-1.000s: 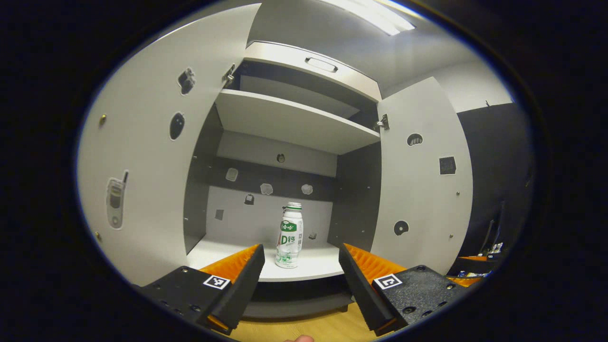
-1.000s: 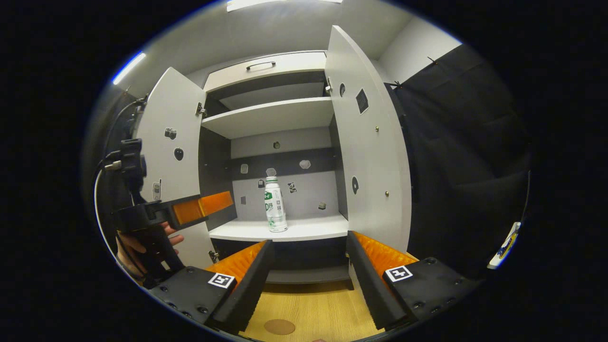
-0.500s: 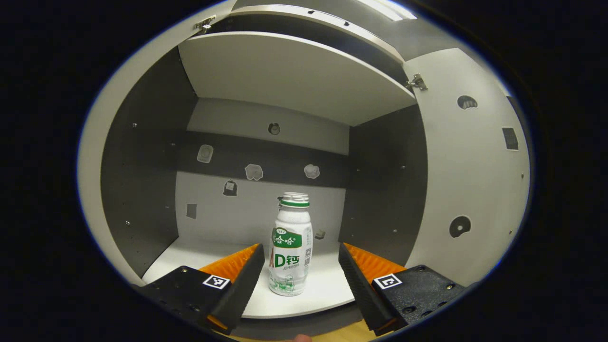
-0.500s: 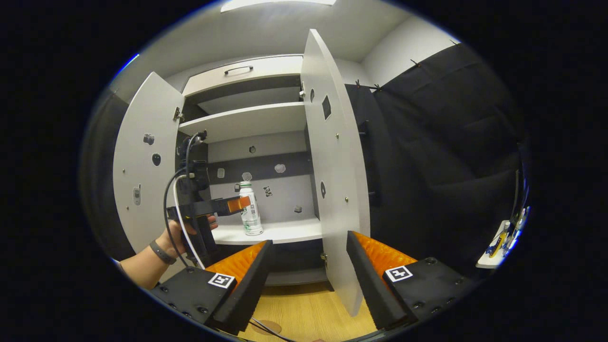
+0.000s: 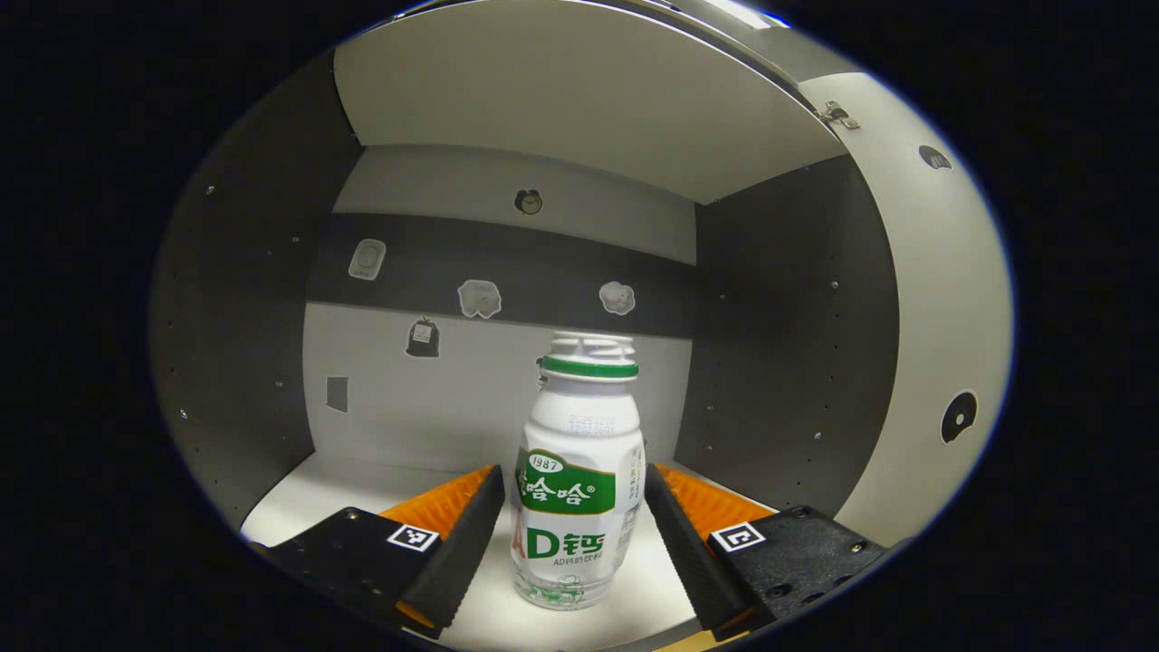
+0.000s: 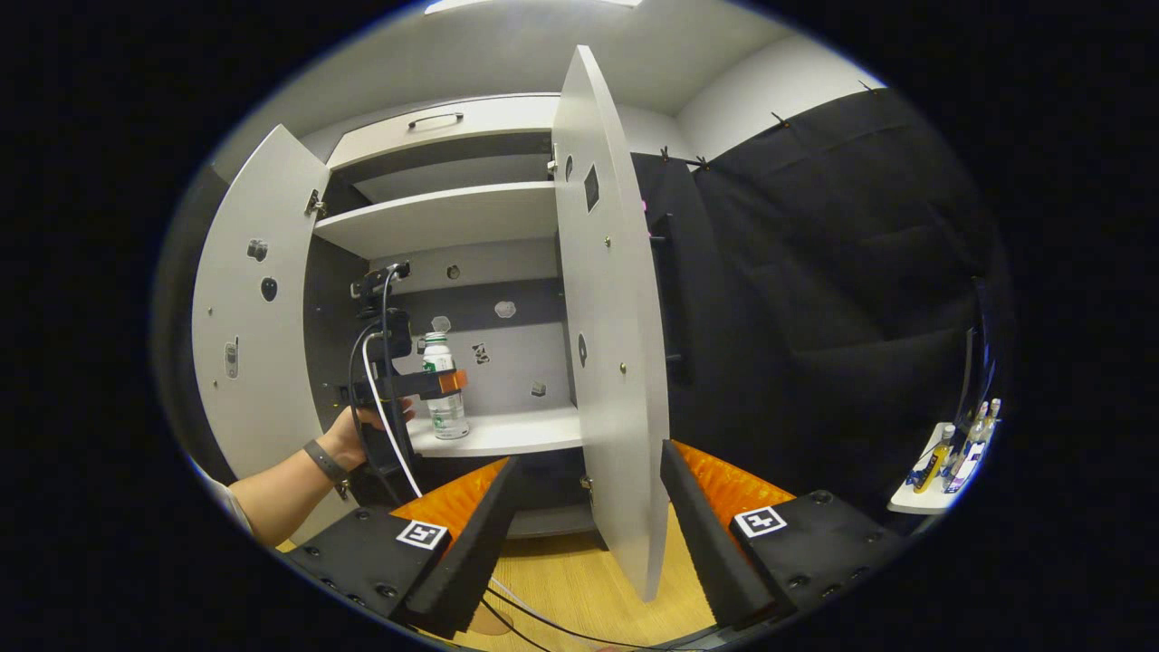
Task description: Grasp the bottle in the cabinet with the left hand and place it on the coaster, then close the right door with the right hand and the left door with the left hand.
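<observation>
Left gripper view: the left gripper (image 5: 572, 507) reaches into the cabinet (image 5: 253, 299), fingers spread apart, one on each side of the bottle (image 5: 577, 480). The bottle stands upright on the lower shelf (image 5: 362, 484), white body, green band under the cap, between the two fingers; whether either finger touches it I cannot tell. Small stickers (image 5: 479, 298) dot the back wall. The right door (image 5: 933, 299) shows at the right edge, swung open. Right gripper view: the right gripper (image 6: 584, 507) hangs in front of the cabinet over the wooden bench (image 6: 579, 589), fingers apart, holding nothing. The right door (image 6: 607, 344) stands edge-on just beyond its fingers, open; the left door (image 6: 249, 308) is open too, far left. A hand (image 6: 367, 430) holds the left gripper (image 6: 444, 382) at the lower shelf (image 6: 507, 433), its fingers at the bottle (image 6: 444, 388), which stands upright on the shelf. Cables (image 6: 534, 620) trail across the bench near the bottom edge.
</observation>
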The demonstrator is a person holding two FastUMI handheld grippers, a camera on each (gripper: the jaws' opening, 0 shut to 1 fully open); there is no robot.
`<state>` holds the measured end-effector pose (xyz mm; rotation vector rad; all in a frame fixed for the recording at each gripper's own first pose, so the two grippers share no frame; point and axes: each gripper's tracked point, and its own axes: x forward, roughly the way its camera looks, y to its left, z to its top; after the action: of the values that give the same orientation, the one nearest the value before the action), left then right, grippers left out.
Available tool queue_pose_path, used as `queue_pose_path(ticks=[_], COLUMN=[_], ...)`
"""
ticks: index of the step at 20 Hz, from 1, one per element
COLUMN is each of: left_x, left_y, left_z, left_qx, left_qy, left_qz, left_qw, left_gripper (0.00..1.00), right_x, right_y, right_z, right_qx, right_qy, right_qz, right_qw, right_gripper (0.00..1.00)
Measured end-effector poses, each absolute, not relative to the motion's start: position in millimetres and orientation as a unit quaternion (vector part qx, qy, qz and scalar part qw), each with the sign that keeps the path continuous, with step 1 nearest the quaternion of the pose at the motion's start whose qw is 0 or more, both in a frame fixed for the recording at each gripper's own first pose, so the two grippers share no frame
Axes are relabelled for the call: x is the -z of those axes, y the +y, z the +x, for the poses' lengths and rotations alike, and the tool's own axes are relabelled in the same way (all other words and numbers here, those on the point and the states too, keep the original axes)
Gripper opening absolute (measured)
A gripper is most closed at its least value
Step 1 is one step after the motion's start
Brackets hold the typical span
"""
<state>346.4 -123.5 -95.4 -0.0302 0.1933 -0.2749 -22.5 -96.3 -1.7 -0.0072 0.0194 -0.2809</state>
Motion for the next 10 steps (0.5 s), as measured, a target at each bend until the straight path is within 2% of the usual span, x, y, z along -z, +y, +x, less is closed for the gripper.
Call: queue_pose_path(ticks=[2,3,10], left_x=[92.9,92.4,58.5], left_y=[-122.4,-124.3,-112.2], left_z=[346.2,344.0,318.8], left_qx=[0.132,0.137,0.143], left_qy=[0.092,0.093,0.060], left_qz=[-0.020,-0.024,-0.026], left_qw=[0.987,0.986,0.988], left_gripper=[0.78,0.75,0.73], right_x=[3.3,2.6,3.3], right_y=[-100.6,-99.9,-91.5], right_z=[-21.9,-21.6,-22.3], right_qx=[0.144,0.146,0.135], right_qy=[0.012,0.012,0.015], right_qz=[-0.004,-0.004,-0.005], right_qw=[0.989,0.989,0.991], right_gripper=[1.00,1.00,0.99])
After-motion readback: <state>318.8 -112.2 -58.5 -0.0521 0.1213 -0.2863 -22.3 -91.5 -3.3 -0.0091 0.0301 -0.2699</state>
